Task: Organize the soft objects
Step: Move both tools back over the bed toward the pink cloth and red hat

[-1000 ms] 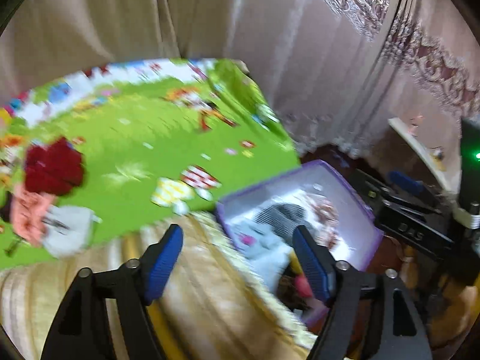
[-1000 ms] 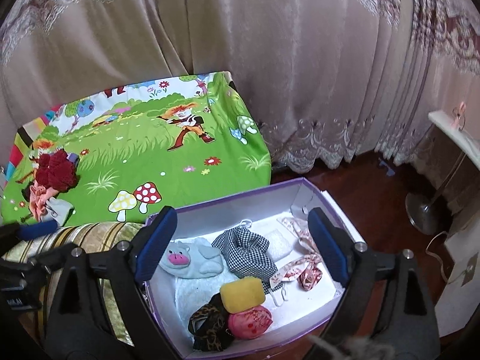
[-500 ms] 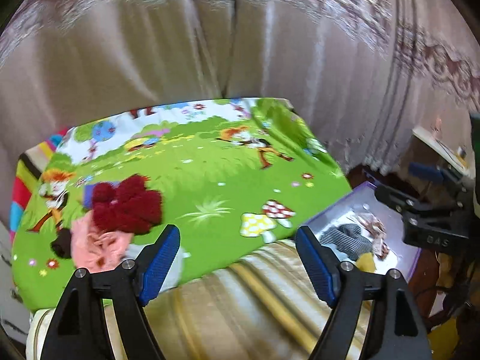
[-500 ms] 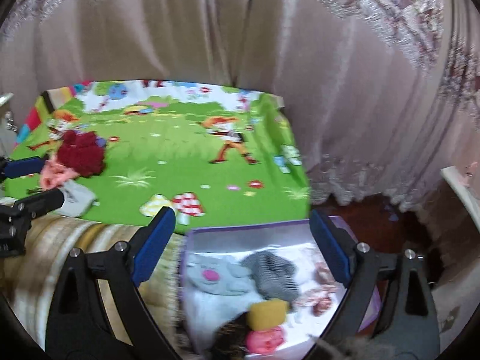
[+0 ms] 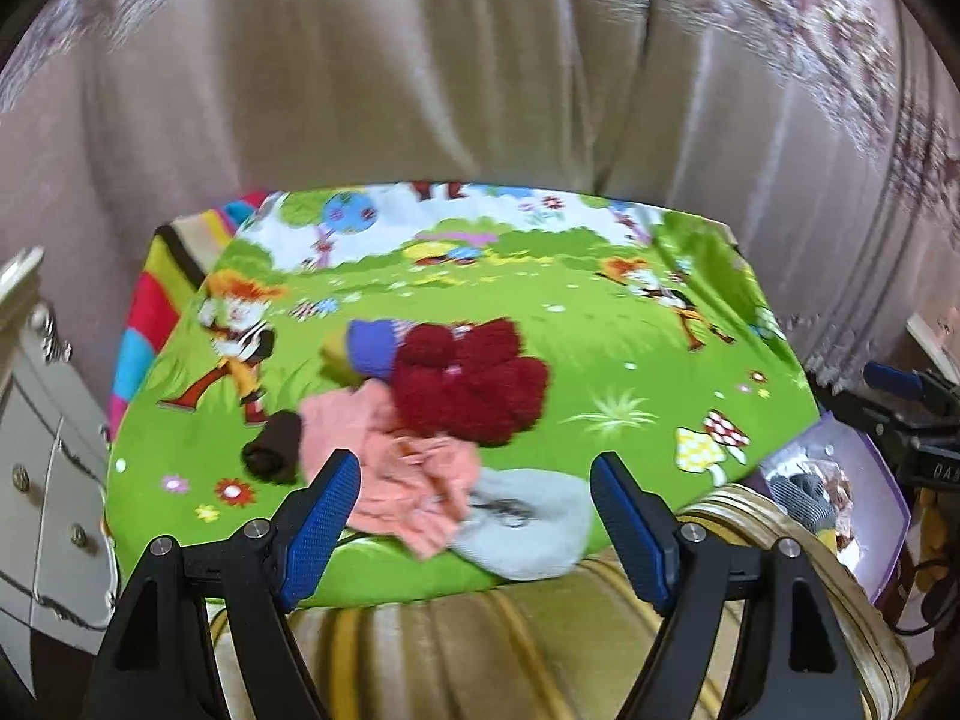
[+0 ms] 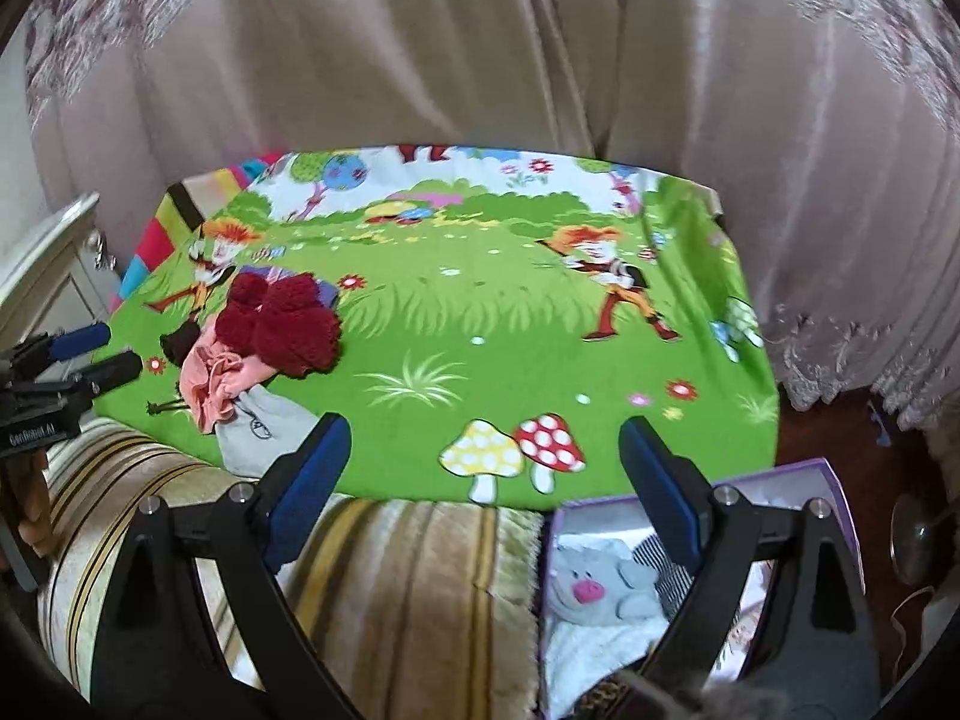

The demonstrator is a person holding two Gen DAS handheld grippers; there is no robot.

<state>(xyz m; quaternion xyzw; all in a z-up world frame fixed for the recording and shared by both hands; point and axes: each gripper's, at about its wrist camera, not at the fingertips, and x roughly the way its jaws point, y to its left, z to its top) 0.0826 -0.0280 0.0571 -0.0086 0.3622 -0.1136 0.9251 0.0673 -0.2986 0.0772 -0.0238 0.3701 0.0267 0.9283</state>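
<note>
Left gripper [image 5: 474,516], jaws wide apart and holding nothing, hovers above a heap of soft items on the green cartoon-print mat [image 5: 600,360]. Between and just beyond its blue pads [image 5: 324,516] lie a pink garment [image 5: 390,468] and a pale grey cloth [image 5: 528,534]; farther ahead, a dark red knitted piece [image 5: 474,384] overlaps the pink one, with a blue item [image 5: 372,348] behind it and a dark brown roll [image 5: 276,447] left of the jaws. Right gripper [image 6: 483,480], jaws likewise spread and empty, faces the mat's mushroom print [image 6: 510,450]. Below its right jaw sits the purple storage box [image 6: 834,492], holding a grey pig plush [image 6: 594,582].
</note>
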